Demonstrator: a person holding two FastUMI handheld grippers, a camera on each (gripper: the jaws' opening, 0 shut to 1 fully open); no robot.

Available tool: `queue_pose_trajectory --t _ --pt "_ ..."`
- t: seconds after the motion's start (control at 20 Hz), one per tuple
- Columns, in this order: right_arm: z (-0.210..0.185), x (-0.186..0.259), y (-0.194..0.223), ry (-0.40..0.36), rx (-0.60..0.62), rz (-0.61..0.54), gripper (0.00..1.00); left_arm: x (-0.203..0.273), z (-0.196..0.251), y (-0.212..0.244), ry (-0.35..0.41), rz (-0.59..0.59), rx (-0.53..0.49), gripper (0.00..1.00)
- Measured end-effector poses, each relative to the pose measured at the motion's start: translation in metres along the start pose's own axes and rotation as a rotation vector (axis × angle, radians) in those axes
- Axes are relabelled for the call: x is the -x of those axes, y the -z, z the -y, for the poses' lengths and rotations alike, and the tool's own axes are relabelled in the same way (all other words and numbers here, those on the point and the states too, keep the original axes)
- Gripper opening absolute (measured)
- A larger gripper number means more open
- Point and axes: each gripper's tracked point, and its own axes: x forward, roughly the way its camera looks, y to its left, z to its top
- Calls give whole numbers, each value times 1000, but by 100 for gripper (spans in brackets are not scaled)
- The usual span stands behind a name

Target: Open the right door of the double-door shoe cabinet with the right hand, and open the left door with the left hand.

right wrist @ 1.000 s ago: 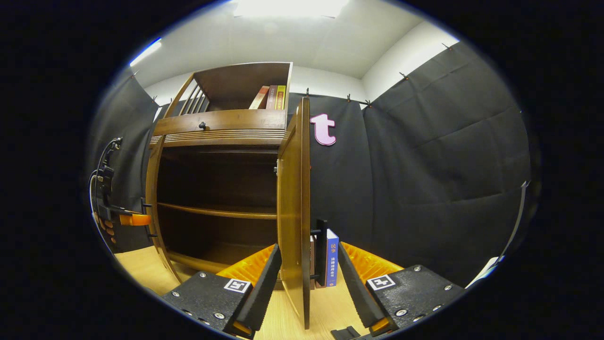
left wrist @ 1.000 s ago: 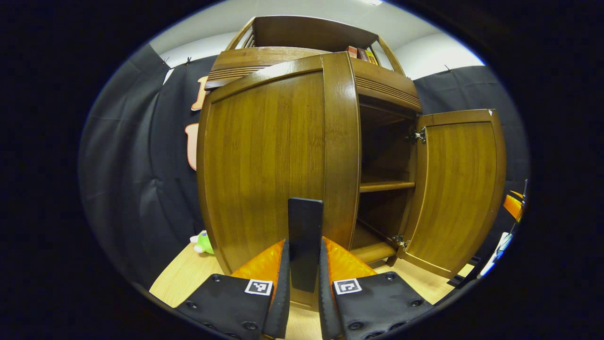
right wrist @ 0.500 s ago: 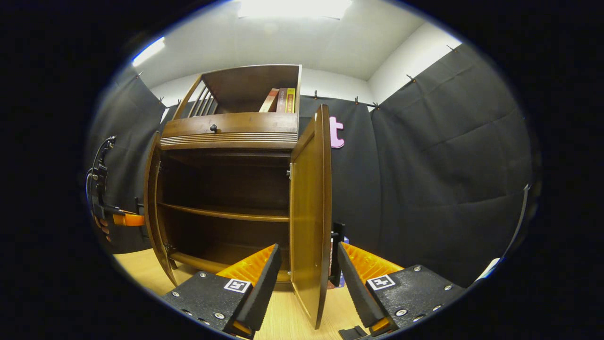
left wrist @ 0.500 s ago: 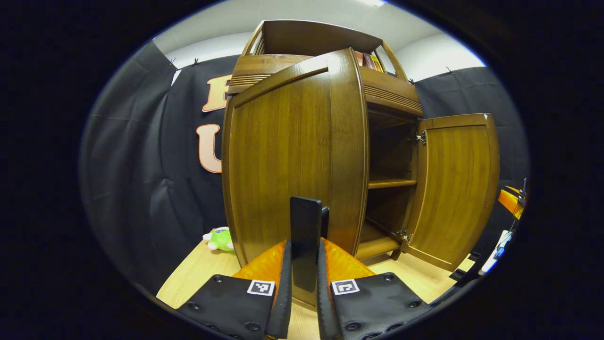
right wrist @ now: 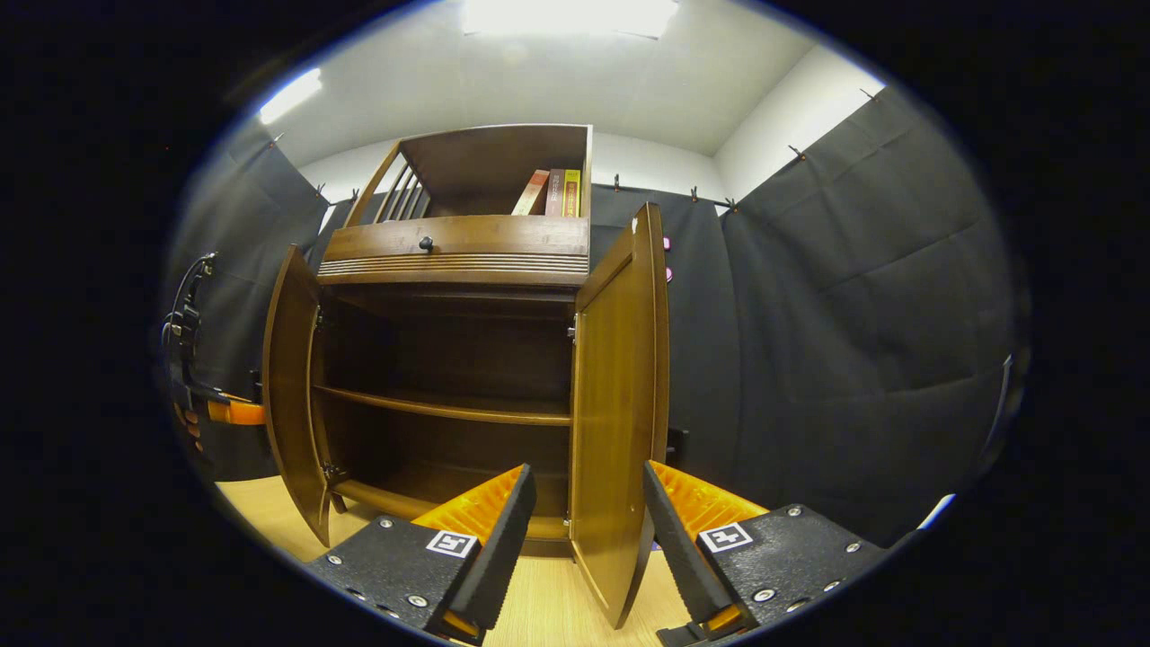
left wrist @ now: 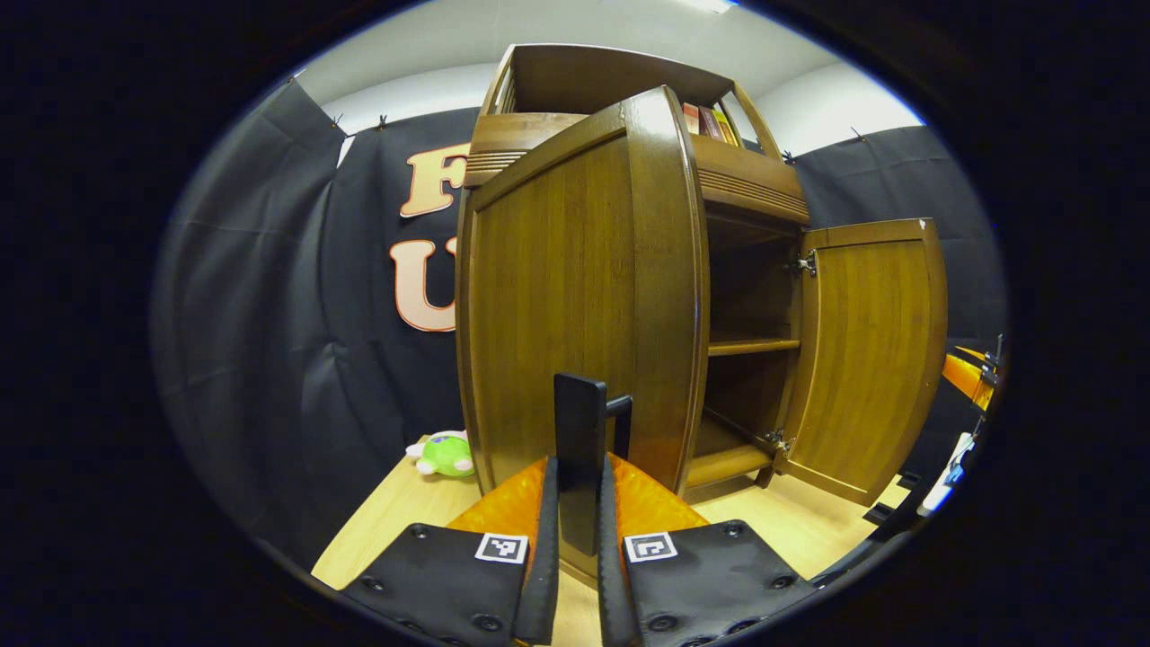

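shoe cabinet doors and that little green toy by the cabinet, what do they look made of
Doors: seemingly wood or wood veneer, brown and glossy; straight grain lines and lamp glare show on the left one. Green toy: probably soft plush, judging by its rounded, matte shape; too small to be sure.

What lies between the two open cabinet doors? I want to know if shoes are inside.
In the right gripper view, between the left door and right door lies the dark interior with one bare shelf; no shoes visible.
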Motion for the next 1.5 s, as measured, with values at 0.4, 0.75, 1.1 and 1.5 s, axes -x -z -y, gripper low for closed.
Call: queue_pose_trajectory --t 0.4,0.75,1.1,1.5 --pt "-29 -5 4 -53 4 -7 75 22 -41 0 -74 6 6 20" --pt "-52 -11 4 -90 4 -9 75 36 -90 0 -157 5 28 22" --pt "-75 -15 3 -122 -3 -7 75 51 -115 -7 -206 23 14 19" --pt "-93 -23 5 -159 -11 -25 75 72 -153 -14 -321 30 3 19"
